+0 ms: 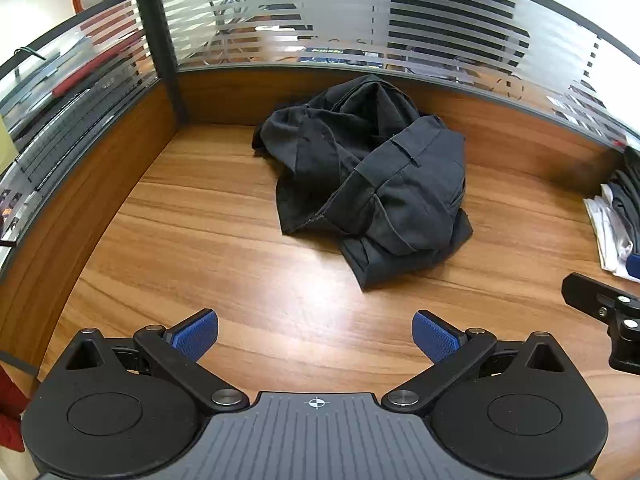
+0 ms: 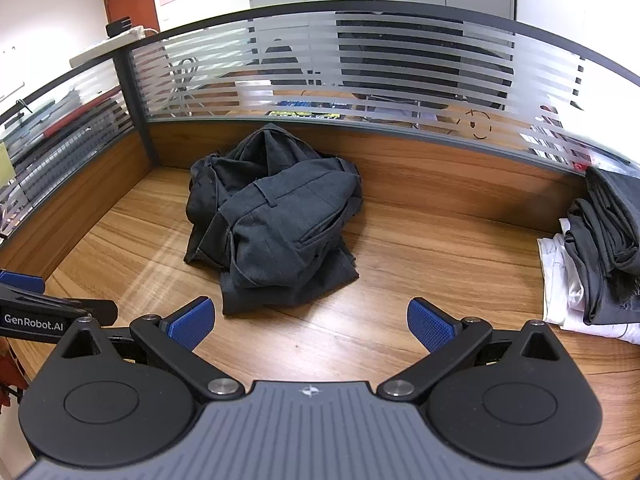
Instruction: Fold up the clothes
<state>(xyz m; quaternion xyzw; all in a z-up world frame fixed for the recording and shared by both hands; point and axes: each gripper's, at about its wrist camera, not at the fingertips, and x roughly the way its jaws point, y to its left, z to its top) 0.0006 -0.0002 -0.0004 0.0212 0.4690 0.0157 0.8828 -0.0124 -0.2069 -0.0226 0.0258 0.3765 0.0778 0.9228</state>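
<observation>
A crumpled pair of dark grey trousers [image 1: 368,176] lies in a heap on the wooden desk [image 1: 200,240], near the back partition. It also shows in the right wrist view [image 2: 276,220]. My left gripper [image 1: 316,336] is open and empty, hovering over the desk well short of the heap. My right gripper [image 2: 310,324] is open and empty, just in front of the heap's near edge. The right gripper's body shows at the right edge of the left wrist view [image 1: 608,312]; the left gripper's body shows at the left edge of the right wrist view [image 2: 48,312].
A stack of folded grey and white clothes [image 2: 596,264] sits at the desk's right side, also in the left wrist view [image 1: 616,224]. A wood and striped-glass partition [image 2: 360,92] walls the desk at the back and left.
</observation>
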